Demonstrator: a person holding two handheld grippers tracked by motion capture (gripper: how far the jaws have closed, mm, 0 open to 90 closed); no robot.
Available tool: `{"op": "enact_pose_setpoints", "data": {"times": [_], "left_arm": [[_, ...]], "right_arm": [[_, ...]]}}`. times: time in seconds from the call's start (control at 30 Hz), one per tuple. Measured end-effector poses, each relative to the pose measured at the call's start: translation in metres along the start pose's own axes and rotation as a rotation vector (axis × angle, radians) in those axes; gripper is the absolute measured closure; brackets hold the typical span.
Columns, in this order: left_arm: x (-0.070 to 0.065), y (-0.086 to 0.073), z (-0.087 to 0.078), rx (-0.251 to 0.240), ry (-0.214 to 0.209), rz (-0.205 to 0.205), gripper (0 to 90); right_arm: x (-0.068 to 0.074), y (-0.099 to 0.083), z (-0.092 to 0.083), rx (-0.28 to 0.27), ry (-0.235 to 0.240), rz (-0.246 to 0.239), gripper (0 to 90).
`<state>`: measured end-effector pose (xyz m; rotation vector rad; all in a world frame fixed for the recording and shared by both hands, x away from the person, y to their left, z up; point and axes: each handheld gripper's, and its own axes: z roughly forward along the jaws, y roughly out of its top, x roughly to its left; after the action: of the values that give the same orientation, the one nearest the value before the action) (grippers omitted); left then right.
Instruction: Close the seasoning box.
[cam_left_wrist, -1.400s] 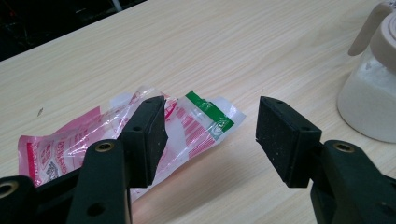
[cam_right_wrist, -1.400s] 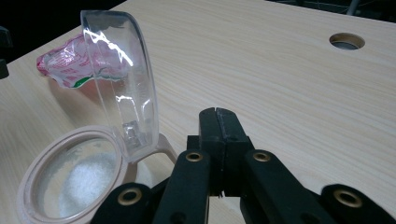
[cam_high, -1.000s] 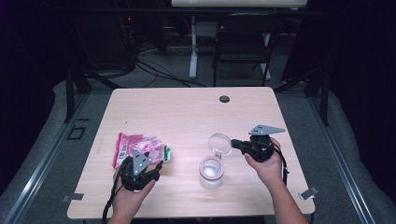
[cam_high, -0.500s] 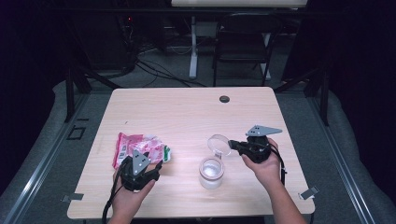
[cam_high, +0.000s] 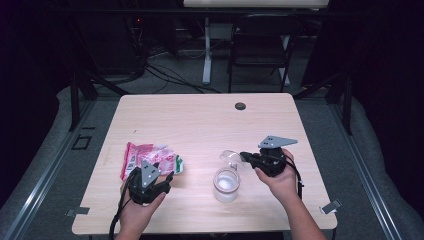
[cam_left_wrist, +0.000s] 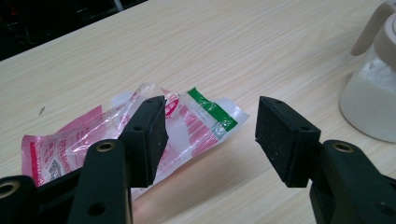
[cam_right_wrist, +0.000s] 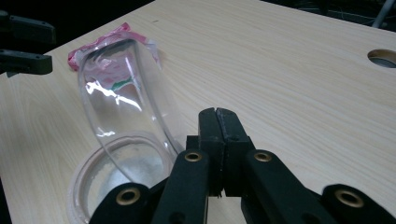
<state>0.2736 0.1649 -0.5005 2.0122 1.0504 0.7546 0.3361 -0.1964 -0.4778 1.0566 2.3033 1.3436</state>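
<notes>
My right claw (cam_high: 243, 156) is clenched tight, its two black jaws pressed together on the edge of a clear, round plastic lid (cam_right_wrist: 122, 95). In the right gripper view the lid stands tilted up on its edge, above the open mouth of a clear plastic jar (cam_high: 226, 184) that holds some white powder at its bottom. From above, the lid hangs just beyond the jar, toward the far side of the light wooden desk (cam_high: 200, 120), and the jar stands upright between my two hands, nearer the right one.

My left claw (cam_left_wrist: 210, 140) is released: its jaws stand wide apart with nothing between the pads. It rests low over the desk near the front left edge. Just ahead of it lies a crumpled pink and clear plastic packet with a green strip (cam_left_wrist: 191, 119), flat on the wood. In the left gripper view the left jaw covers part of the packet, and the jar shows at the far right.
</notes>
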Motion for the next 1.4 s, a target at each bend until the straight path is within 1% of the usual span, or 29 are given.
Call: {"op": "enact_pose_setpoints", "data": {"times": [0.33, 0.5, 0.67, 0.7, 0.77, 0.9, 1.03, 1.17, 1.3, 1.4], "left_arm": [[0.001, 0.0, 0.0, -0.003, 0.001, -0.005, 43.2], [0.001, 0.0, 0.0, -0.002, 0.0, -0.008, 43.1], [0.002, 0.0, 0.0, -0.003, 0.0, -0.009, 43.1], [0.002, 0.0, 0.0, -0.002, 0.0, -0.009, 43.1], [0.002, 0.0, 0.0, -0.002, -0.001, -0.008, 43.2], [0.003, 0.0, 0.0, -0.005, 0.0, -0.014, 43.2], [0.004, 0.0, 0.0, -0.003, -0.002, -0.014, 43.1], [0.005, 0.0, 0.0, 0.0, -0.002, -0.017, 43.1], [0.007, 0.0, 0.001, -0.001, -0.004, -0.024, 43.1], [0.009, -0.001, 0.002, -0.002, -0.008, -0.037, 43.1]], "right_arm": [[0.023, 0.002, 0.011, 0.028, 0.044, -0.067, 88.1], [0.028, 0.003, 0.013, 0.029, 0.056, -0.078, 85.7], [0.031, 0.004, 0.013, 0.026, 0.063, -0.085, 76.0], [0.032, 0.004, 0.013, 0.021, 0.071, -0.083, 72.4], [0.033, 0.005, 0.013, 0.02, 0.067, -0.085, 68.0], [0.035, 0.006, 0.013, 0.015, 0.079, -0.09, 62.6], [0.037, 0.006, 0.013, 0.005, 0.061, -0.099, 53.6], [0.038, 0.007, 0.013, -0.003, 0.052, -0.101, 49.1], [0.037, 0.007, 0.012, 0.0, 0.043, -0.097, 47.5], [0.035, 0.006, 0.01, 0.003, 0.031, -0.095, 46.8]]}}
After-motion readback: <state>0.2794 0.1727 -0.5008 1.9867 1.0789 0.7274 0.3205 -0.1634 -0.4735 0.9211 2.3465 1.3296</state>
